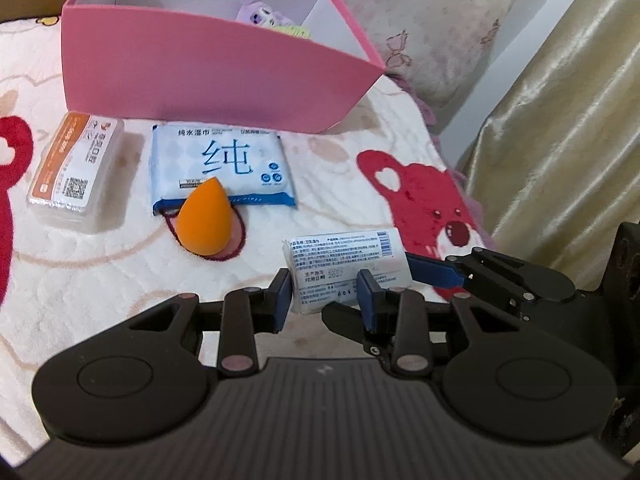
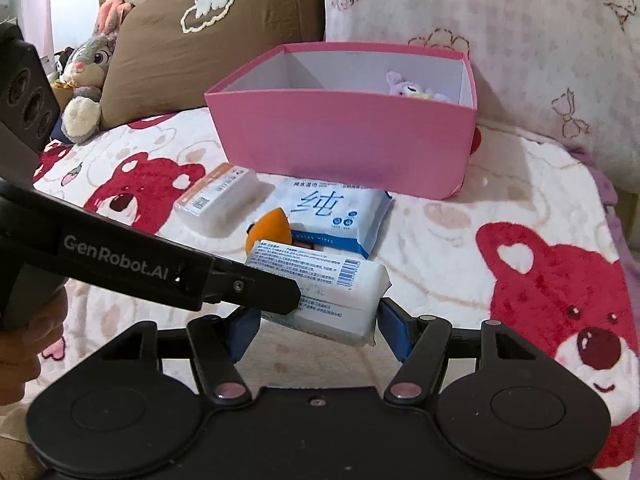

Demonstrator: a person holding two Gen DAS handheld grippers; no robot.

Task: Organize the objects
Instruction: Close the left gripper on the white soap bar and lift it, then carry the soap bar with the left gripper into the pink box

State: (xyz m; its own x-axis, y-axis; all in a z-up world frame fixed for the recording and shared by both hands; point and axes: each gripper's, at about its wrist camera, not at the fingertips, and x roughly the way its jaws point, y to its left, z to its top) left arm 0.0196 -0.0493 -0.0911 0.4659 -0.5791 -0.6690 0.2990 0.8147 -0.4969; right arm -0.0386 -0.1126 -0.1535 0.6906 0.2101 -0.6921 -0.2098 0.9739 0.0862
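A white wipes packet (image 1: 344,256) with a barcode label hangs a little above the bear blanket. My left gripper (image 1: 326,300) is shut on it, one pad over the label face and one beneath. In the right wrist view the packet (image 2: 320,276) lies between the blue pads of my right gripper (image 2: 318,330). The pads stand close along its sides without visibly squeezing it. A left finger (image 2: 256,292) lies across its top. Behind stands the pink box (image 1: 200,80) (image 2: 340,140), holding a purple plush (image 2: 404,88).
On the blanket in front of the box lie an orange sponge (image 1: 206,216), a blue wipes pack (image 1: 224,164) and a clear case with an orange label (image 1: 74,168). A bunny plush (image 2: 86,76) and a brown pillow (image 2: 192,32) stand at the back left, and a curtain (image 1: 560,120) hangs at the right.
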